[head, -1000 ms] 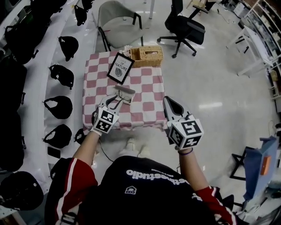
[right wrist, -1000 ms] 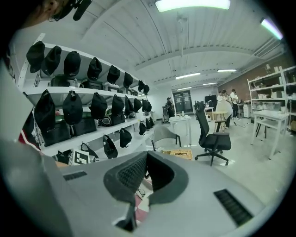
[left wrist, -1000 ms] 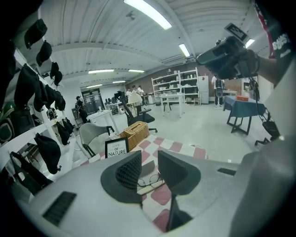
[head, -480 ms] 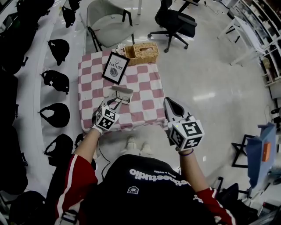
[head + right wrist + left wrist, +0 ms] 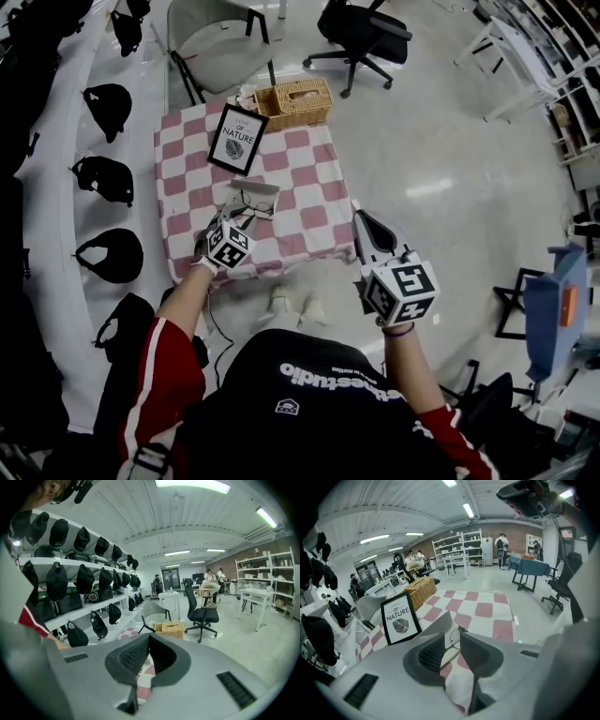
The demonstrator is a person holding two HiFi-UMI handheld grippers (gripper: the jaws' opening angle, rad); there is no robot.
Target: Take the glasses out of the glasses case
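Observation:
An open grey glasses case [image 5: 254, 193] lies near the middle of the pink-and-white checked table [image 5: 314, 183]. In the left gripper view its raised lid [image 5: 435, 625] stands just beyond the jaws, with thin wire-rimmed glasses [image 5: 453, 638] lying by it. My left gripper [image 5: 243, 217] hovers at the case's near side, open, the glasses showing through the gap [image 5: 452, 649]. Whether it touches them I cannot tell. My right gripper [image 5: 366, 232] hangs off the table's right front corner over the floor, its jaws [image 5: 149, 641] shut on nothing.
A framed "Love of Nature" print [image 5: 236, 139] stands behind the case, with a wicker basket [image 5: 294, 101] at the table's far edge. A grey chair [image 5: 211, 42] and a black office chair [image 5: 361, 33] stand beyond. Shelves of black caps [image 5: 103, 178] run along the left.
The head view has drifted, so the table sits higher and further left in it. The left gripper stays at the case; the right gripper stays off the table's corner.

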